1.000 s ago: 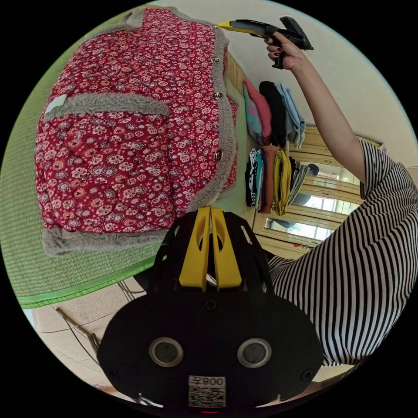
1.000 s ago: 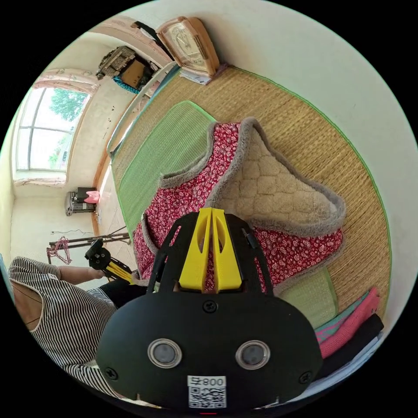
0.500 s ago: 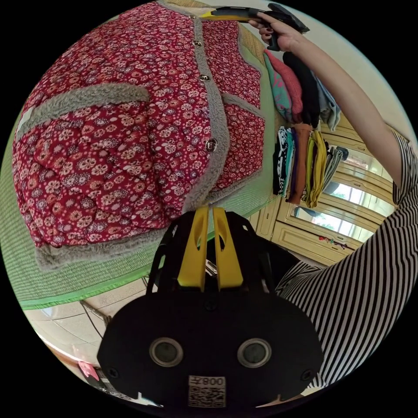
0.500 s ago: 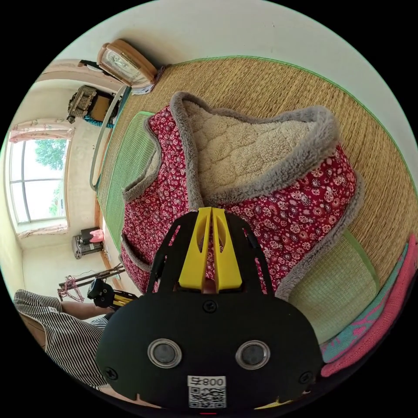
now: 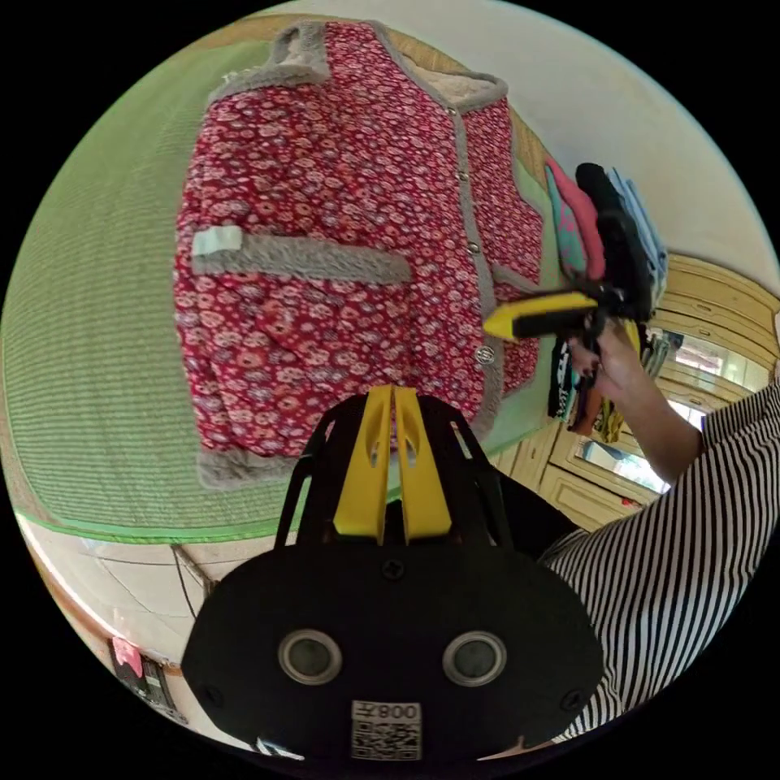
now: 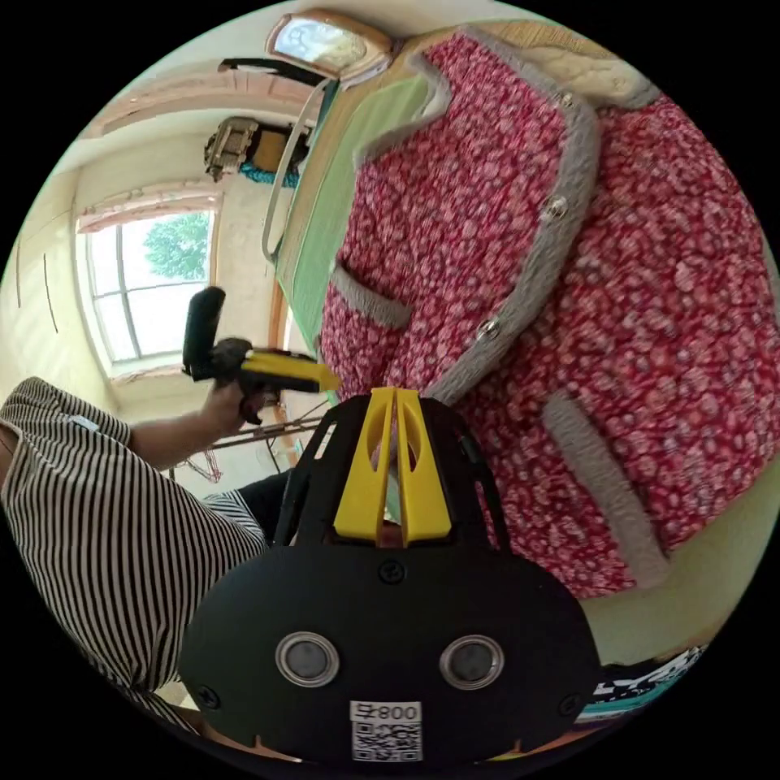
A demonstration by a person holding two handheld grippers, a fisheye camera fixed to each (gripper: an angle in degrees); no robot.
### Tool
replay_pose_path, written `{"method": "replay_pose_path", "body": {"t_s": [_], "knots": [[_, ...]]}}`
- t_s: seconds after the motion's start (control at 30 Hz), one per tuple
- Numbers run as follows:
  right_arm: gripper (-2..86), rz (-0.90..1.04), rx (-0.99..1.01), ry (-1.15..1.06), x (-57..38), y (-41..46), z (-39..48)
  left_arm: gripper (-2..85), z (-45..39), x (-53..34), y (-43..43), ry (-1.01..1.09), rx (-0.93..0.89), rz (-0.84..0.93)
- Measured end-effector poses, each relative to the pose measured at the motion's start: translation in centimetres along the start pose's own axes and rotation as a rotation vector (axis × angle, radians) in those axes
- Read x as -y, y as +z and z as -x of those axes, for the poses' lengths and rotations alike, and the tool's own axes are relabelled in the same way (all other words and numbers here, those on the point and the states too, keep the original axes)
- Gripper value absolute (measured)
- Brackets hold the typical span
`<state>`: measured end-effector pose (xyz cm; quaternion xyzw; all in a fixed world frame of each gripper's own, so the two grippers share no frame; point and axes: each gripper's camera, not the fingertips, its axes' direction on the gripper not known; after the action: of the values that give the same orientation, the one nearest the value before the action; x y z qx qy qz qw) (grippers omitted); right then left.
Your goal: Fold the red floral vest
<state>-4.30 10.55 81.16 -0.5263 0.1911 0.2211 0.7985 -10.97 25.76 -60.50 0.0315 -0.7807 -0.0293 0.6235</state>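
Red floral vest (image 5: pixel 341 244) lies flat, front up and buttoned, on the green mat (image 5: pixel 89 341), hem at the mat's near edge. Both tools are pressed together and empty: left tool (image 5: pixel 393 406) by the hem, right tool (image 5: pixel 508 318) over the button line.

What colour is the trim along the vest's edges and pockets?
Grey fleecy trim on the red floral vest, clearest in the right gripper view.

left tool (image 5: pixel 393 392) jaws together, right tool (image 6: pixel 394 393) likewise
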Motion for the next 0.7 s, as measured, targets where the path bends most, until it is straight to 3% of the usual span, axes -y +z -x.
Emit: {"method": "replay_pose_path", "body": {"t_s": [0.07,0.23,0.37,0.57,0.7], "knots": [[0.1,0.062,-0.094,0.005,-0.8,2.1,-0.8,0.4,1.9,1.0,0.0,-0.041,0.031,0.043],[0.1,0.043,-0.029,0.008,-2.0,1.1,-3.1,0.5,1.7,1.2,-2.2,-0.098,-0.062,0.022],[0.3,0.0,0.007,-0.007,-3.5,-1.4,-3.5,1.4,-1.2,2.4,-7.4,0.002,-0.087,-0.132],[2.0,-0.391,-0.081,0.053,-5.5,-13.0,-7.7,9.5,-1.5,11.3,-14.5,0.115,-0.173,-0.359],[7.0,-0.694,-0.144,0.18,-7.0,-22.2,-14.3,13.0,0.2,17.6,-17.6,0.08,-0.214,-0.443]]}}
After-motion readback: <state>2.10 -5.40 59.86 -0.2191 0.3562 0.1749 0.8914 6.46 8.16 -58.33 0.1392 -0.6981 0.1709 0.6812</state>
